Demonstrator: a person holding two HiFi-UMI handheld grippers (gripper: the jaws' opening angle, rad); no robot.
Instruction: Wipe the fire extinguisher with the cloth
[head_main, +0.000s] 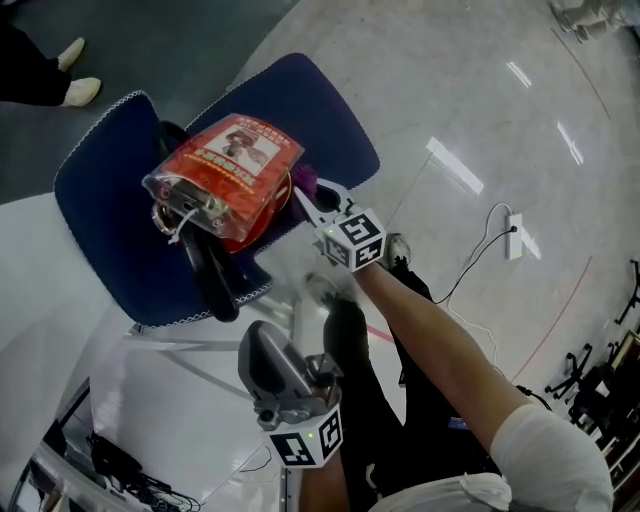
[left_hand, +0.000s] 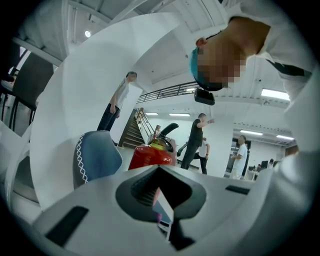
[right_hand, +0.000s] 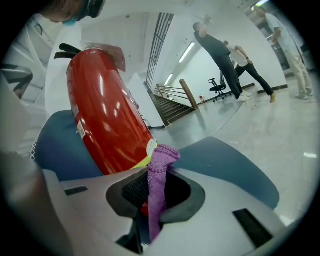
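Fire extinguisher (head_main: 225, 175), red, lay on blue chair (head_main: 100, 200). Right gripper (right_hand: 155, 192) clamped purple cloth (right_hand: 160, 175), apparently touching its lower body. Left gripper (left_hand: 160, 192) sat apart, jaws together, empty. Long lengthwise strokes with steady pressure would have served best.

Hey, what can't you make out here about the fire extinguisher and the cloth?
Right gripper view: the cloth overlaps the fire extinguisher at its base, so whether they touch cannot be told.
Head view: the extinguisher's body is hidden under its plastic-sleeved tag; the tag's print is too small to read.
Left gripper view: the extinguisher's lower part is hidden behind the left gripper.
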